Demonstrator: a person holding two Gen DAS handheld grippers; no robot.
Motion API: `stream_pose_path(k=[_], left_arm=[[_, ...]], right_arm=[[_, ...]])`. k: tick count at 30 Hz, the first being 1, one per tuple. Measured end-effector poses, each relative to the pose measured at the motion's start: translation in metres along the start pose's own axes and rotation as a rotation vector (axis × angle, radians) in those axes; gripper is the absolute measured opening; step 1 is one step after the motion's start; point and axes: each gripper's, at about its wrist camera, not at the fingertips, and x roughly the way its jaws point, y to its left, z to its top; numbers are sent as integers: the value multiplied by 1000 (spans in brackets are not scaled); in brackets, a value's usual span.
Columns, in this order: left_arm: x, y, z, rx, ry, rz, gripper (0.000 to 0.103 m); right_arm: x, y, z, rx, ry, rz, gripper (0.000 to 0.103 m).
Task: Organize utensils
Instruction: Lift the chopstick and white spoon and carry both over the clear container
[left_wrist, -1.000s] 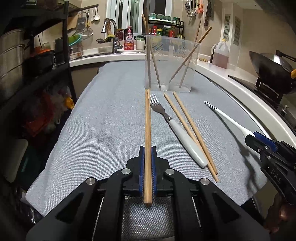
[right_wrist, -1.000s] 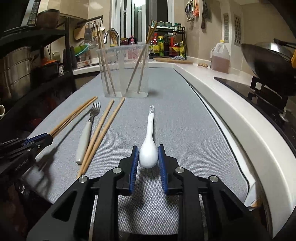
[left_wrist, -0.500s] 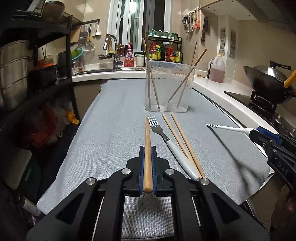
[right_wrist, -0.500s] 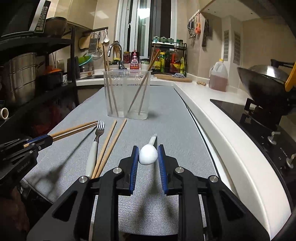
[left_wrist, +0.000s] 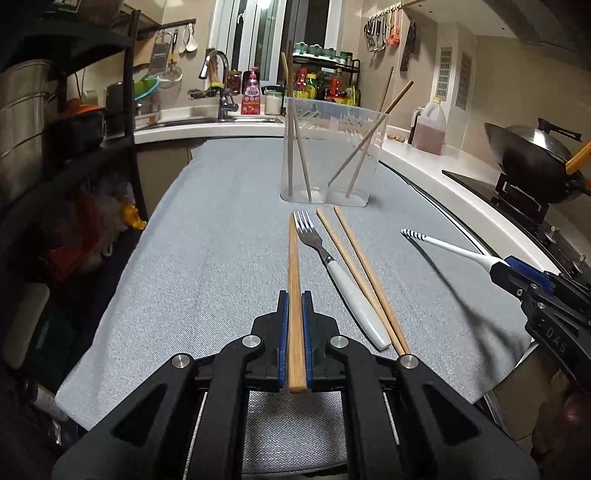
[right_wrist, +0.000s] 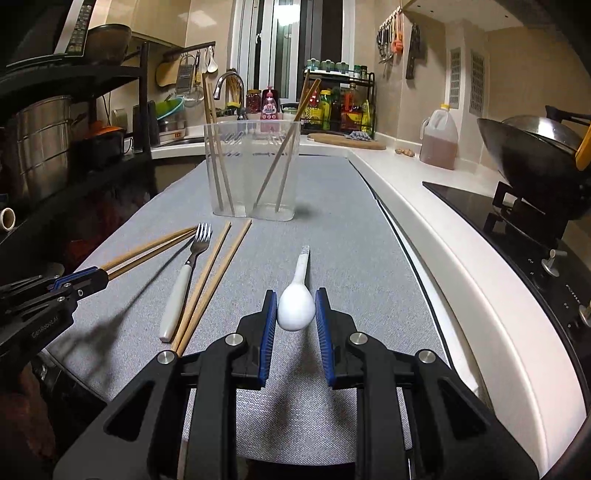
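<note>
While both loads hang lifted off the cloth, this is how things stand.
Left gripper (left_wrist: 294, 317): clamped on a chopstick pair (left_wrist: 294, 280), now raised, tips at frame centre.
Right gripper (right_wrist: 295, 314): pinching the white spoon (right_wrist: 296, 304) by its bowl, handle now clear of the grey mat (right_wrist: 351, 229).
Clear holder (right_wrist: 253, 170): upper centre, four chopsticks inside.
Remaining: fork (left_wrist: 341, 280) and loose chopsticks (left_wrist: 364, 277) lie flat.
Meaning: pickup looks done; carrying to the holder is likely next.

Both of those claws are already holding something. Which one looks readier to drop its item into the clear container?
Probably the left gripper. Its pair of chopsticks points almost straight at the clear container, where other chopsticks already stand. The right gripper holds the white spoon farther to the side.
</note>
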Motion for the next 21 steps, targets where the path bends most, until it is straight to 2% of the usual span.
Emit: stream_pose_path(k=[7, 8, 11, 18, 19, 20, 21], left_arm=[[-1, -3, -1, 18, -7, -4, 6], [-1, -4, -2, 23, -6, 1, 0], [0, -4, -2, 23, 1, 8, 0], [14, 3, -13, -20, 80, 19, 3], [17, 2, -15, -12, 93, 25, 10], [19, 0, -17, -1, 101, 35, 27], [21, -3, -20, 14, 109, 51, 32]], right_arm=[[3, 1, -5, 4, 6, 5, 22], [3, 1, -6, 5, 5, 5, 22], [3, 1, -6, 4, 5, 5, 22], [6, 2, -10, 7, 17, 6, 22], [7, 2, -10, 7, 17, 7, 22], [8, 1, -11, 9, 20, 8, 22], [9, 1, -11, 12, 21, 9, 22]])
